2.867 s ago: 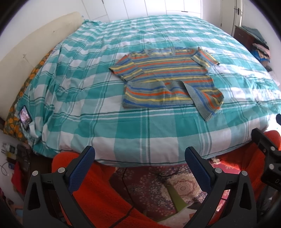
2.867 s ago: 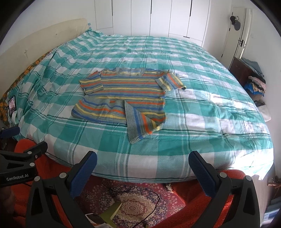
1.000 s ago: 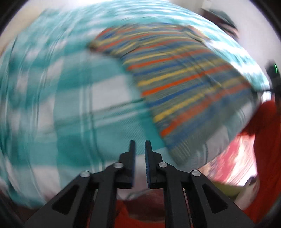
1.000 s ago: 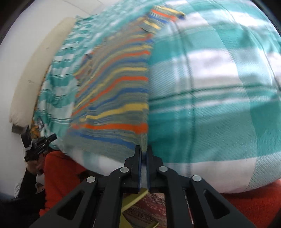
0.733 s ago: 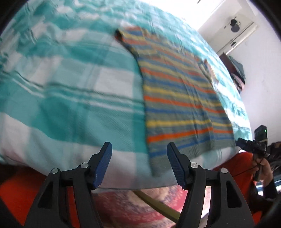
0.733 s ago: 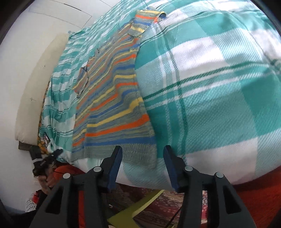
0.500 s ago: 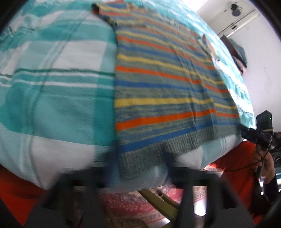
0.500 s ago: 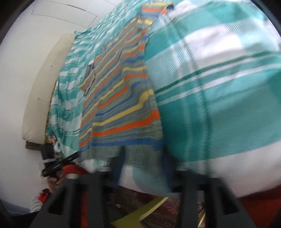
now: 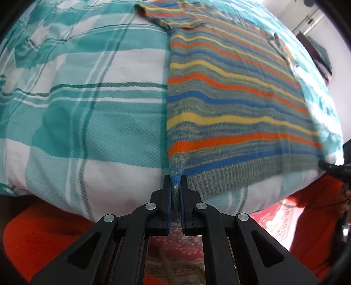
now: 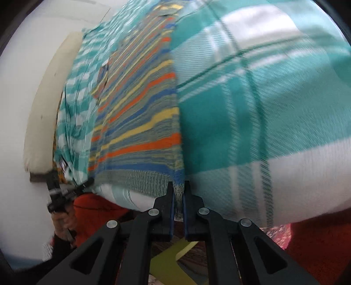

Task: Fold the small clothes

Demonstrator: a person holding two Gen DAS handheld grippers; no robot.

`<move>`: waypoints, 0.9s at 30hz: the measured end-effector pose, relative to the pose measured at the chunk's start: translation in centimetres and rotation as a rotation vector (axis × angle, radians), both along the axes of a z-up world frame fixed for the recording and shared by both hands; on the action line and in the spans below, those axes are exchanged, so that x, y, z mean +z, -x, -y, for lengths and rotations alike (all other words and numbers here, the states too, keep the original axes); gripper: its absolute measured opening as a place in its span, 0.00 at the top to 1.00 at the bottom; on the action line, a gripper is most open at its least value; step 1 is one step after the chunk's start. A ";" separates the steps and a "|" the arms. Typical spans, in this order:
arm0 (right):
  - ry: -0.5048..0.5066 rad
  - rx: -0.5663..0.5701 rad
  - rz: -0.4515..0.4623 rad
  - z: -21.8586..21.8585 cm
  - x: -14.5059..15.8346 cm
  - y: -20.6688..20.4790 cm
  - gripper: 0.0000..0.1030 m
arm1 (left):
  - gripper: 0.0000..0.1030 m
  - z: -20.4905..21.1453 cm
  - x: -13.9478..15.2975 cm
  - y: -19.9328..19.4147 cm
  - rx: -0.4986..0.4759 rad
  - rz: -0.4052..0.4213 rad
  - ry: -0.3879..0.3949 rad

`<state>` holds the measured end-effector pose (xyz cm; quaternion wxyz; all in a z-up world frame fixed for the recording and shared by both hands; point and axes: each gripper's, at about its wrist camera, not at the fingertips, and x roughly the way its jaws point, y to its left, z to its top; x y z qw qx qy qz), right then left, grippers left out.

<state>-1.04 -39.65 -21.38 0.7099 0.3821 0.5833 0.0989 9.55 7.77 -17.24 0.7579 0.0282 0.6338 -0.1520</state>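
While the sweater (image 9: 230,105) lies spread flat on the bed (image 9: 87,114), both grippers grip its ribbed hem at the bed's near edge.

Left wrist view, left to right: the teal-and-white checked cover fills the left half. The sweater's left side seam runs down the middle of the view, with one short sleeve (image 9: 162,15) at the far end. The left gripper (image 9: 175,186) has its fingers pressed together on the hem's left corner, and a narrow strip of blue and grey knit shows between the blue pads (image 9: 168,197). The striped body (orange, yellow, blue on grey) extends to the right. At the far right edge the other tool is partly visible at the hem's opposite corner, against an orange garment (image 9: 311,219).

Right wrist view (blurred), left to right: a cream headboard (image 10: 43,109) stands against the white wall. Below it a hand (image 10: 63,217) holds the other tool at the hem's far corner. The sweater occupies the centre. The right gripper (image 10: 178,190) is pinched on the hem's right corner, where the fabric is bunched between the fingers. The checked cover fills the right half.
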 end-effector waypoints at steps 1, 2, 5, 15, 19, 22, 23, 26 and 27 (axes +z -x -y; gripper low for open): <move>-0.001 -0.003 0.007 0.0 0.4 0.2 0.94 | 0.96 0.3 0.4 0.5 -0.012 0.013 0.007; 0.010 0.006 0.016 -0.1 0.9 0.3 0.94 | 0.96 0.5 0.8 0.7 -0.016 0.022 0.011; 0.072 0.048 0.014 -0.3 1.7 0.4 0.94 | 0.96 0.3 0.6 0.6 0.002 0.031 -0.002; 0.040 0.031 0.023 0.4 3.2 1.0 0.95 | 0.96 -2.7 2.9 0.1 0.065 0.017 0.202; 0.092 0.052 -0.033 0.5 2.2 0.9 0.95 | 0.96 -2.6 -0.2 -0.5 0.078 -0.045 0.138; 0.131 0.067 -0.085 0.2 0.4 0.8 0.95 | 0.96 -0.6 -1.9 -0.3 0.044 -0.039 0.036; 0.150 0.073 -0.090 -0.1 0.3 0.7 0.95 | 0.95 0.0 -1.8 -0.2 0.032 -0.026 0.009; 0.198 0.082 -0.077 -0.8 0.8 0.3 0.94 | 0.86 1.0 -1.3 0.0 0.021 0.013 -0.053; 0.206 0.081 -0.070 -0.8 1.1 0.4 0.90 | 0.75 1.0 -1.0 0.3 0.025 0.024 -0.065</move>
